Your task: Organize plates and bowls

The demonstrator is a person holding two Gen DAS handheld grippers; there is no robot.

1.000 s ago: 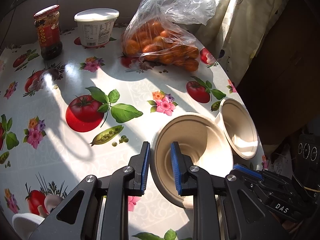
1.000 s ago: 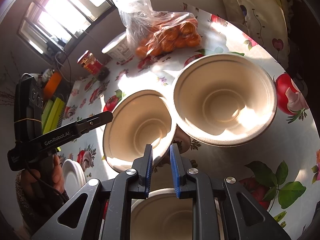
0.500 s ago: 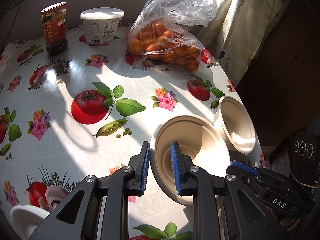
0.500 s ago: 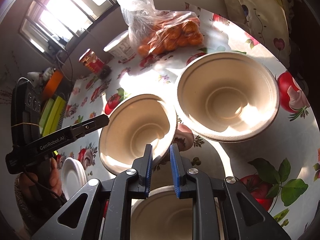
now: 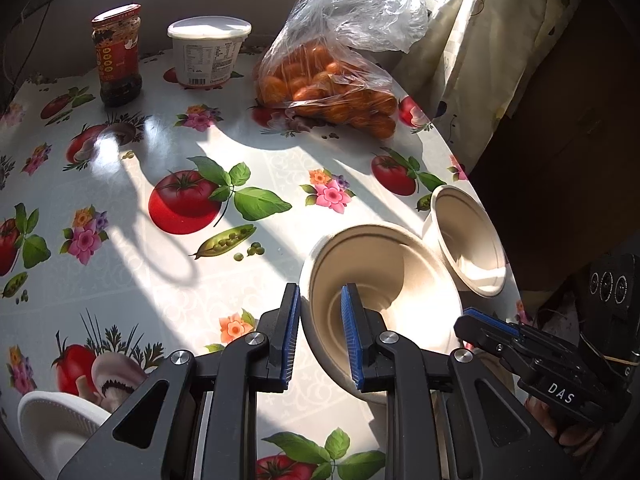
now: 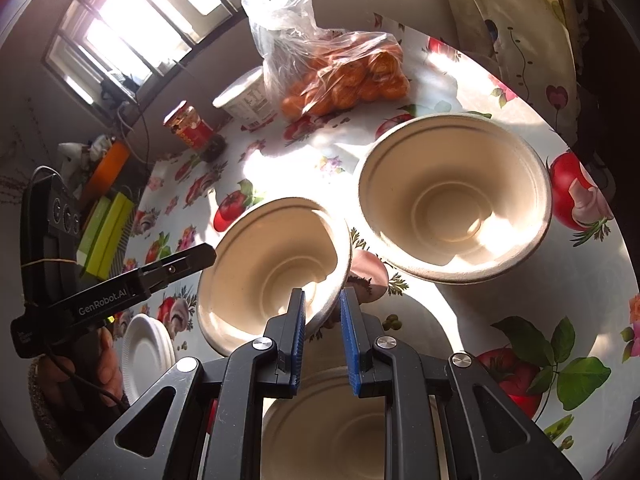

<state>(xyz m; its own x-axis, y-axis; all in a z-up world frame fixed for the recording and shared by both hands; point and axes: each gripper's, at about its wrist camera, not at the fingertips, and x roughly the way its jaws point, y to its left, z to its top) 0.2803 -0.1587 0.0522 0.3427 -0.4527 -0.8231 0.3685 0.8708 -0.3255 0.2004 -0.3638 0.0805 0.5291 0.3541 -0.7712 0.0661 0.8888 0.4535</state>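
My left gripper (image 5: 320,334) is shut on the rim of a beige paper bowl (image 5: 396,276) and holds it tilted above the table. The same bowl (image 6: 272,268) shows in the right wrist view, with its far rim between my right gripper's jaws (image 6: 322,334), which stand slightly apart. A second beige bowl (image 6: 452,196) sits on the table to the right; it also shows in the left wrist view (image 5: 468,244). A third bowl (image 6: 332,420) lies under my right gripper. A stack of white plates (image 6: 146,346) sits at the left table edge.
A bag of oranges (image 5: 332,84), a white tub (image 5: 208,54) and a red-lidded jar (image 5: 118,56) stand at the back of the fruit-print tablecloth (image 5: 180,200). A curtain (image 5: 492,40) hangs at the right. The table edge curves close beside the second bowl.
The held bowl has shifted a little lower and nearer in both views. Both grippers keep their jaw gaps unchanged.
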